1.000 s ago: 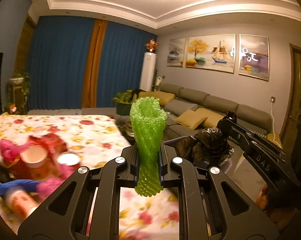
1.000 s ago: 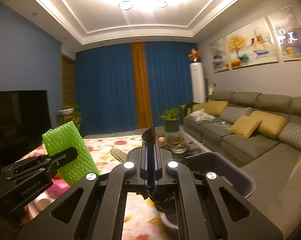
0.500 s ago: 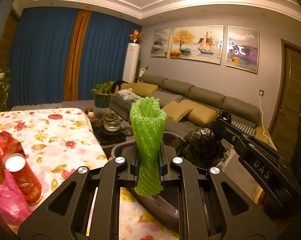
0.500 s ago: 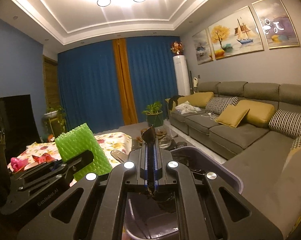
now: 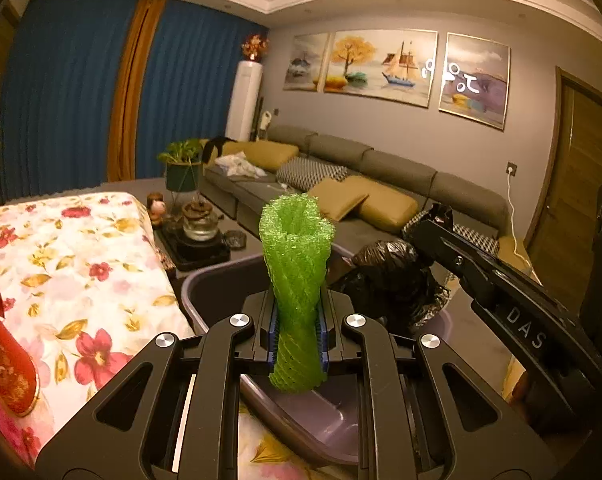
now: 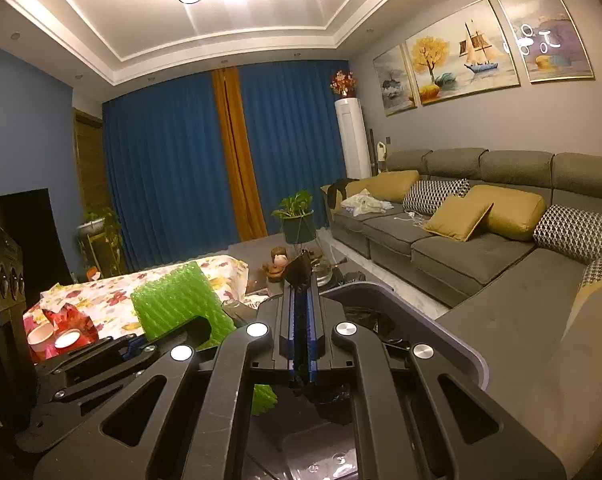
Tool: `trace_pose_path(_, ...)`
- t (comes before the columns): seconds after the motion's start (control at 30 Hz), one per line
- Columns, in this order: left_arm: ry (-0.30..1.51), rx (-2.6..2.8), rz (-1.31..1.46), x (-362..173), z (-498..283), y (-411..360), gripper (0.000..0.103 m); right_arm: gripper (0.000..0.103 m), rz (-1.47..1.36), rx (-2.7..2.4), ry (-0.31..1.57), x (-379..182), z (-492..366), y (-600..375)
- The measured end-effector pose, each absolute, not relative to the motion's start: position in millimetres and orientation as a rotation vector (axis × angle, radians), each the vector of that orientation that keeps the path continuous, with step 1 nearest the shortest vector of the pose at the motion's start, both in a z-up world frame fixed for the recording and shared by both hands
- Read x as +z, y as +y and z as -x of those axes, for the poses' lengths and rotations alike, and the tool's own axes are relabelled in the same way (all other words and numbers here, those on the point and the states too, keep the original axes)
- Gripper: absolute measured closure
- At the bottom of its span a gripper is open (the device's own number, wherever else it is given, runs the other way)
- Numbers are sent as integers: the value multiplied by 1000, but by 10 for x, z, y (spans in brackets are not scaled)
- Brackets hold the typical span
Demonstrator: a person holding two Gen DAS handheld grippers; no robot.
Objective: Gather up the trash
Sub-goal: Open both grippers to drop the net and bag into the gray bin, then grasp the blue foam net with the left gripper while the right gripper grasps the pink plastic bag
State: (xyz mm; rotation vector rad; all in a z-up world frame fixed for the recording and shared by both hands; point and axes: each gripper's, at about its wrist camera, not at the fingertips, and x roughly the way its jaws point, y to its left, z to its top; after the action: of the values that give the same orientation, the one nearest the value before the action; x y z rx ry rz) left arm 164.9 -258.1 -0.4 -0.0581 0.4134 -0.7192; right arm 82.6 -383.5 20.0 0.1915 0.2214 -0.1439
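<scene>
**Foam net and bag held over the bin**

Left gripper: jaws drawn narrow on a green foam net, squeezing its lower part to a waist; the net stands upright, its open top flaring above the blue pads, its bottom end hanging free just over the purple bin. Right gripper: jaws pressed almost together on a fold of black bag; in the right wrist view only a dark tuft shows above the pads, the rest bunching below them inside the bin's rim. The two grippers stand near each other, the net to the left of the bag; whether net and bag touch cannot be told.

Handling, as judged: the net looks very light, soft and springy; it crushes readily, so a pinch across the middle, as here, should hold it without slip; once let go it will likely spring back and may cling to the ridged pads, so a wide opening directly above the bin seems wise. The bag is thin, limp film, probably slippery; a gathered fold near its mouth is the safest hold, since a single layer could tear or slide out.

Surroundings: a flowered tablecloth beside the bin carries a red can; a grey sofa lies beyond.
</scene>
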Motion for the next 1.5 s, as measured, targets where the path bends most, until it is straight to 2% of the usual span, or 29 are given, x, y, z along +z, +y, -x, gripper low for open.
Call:
trace_pose_path(0.2, 451, -730, 50, -76, -1721, -2613, 87, 90, -204, -151, 231, 211, -876, -3832)
trace_pose_path(0.27, 470, -742, 50, -98, -1750, -2623, 84, 79, -210, -156, 230, 220, -885, -3865)
trace_pose_path(0.43, 493, -721, 43, -149, -1785, -2636, 59, 68, -219, -167, 223, 228, -836, -3893)
trace_pose_path(0.5, 492, -707, 44, -152, -1787, -2609, 42, 60, -224, -174, 220, 230, -815, -3904)
trace_pose_path(0.53, 486, -701, 50, -147, -1783, -2586, 40, 56, -225, -177, 216, 232, -800, -3906)
trace_pose_path(0.6, 475, -686, 51, -132, -1768, -2551, 33, 55, -227, -184, 211, 242, -771, -3907)
trace_pose_path(1.03, 448, -459, 49, -12, -1489, -2046, 22, 31, -221, -190, 179, 277, -499, -3752)
trace_pose_path(1.17, 447, -385, 58, 17, -1345, -1775, 19, 28, -224, -156, 174, 284, -401, -3601)
trace_pose_path(1.5, 412, -220, 69, 81, -959, -1024, 17, 27, -175, -50, 175, 253, -266, -2957)
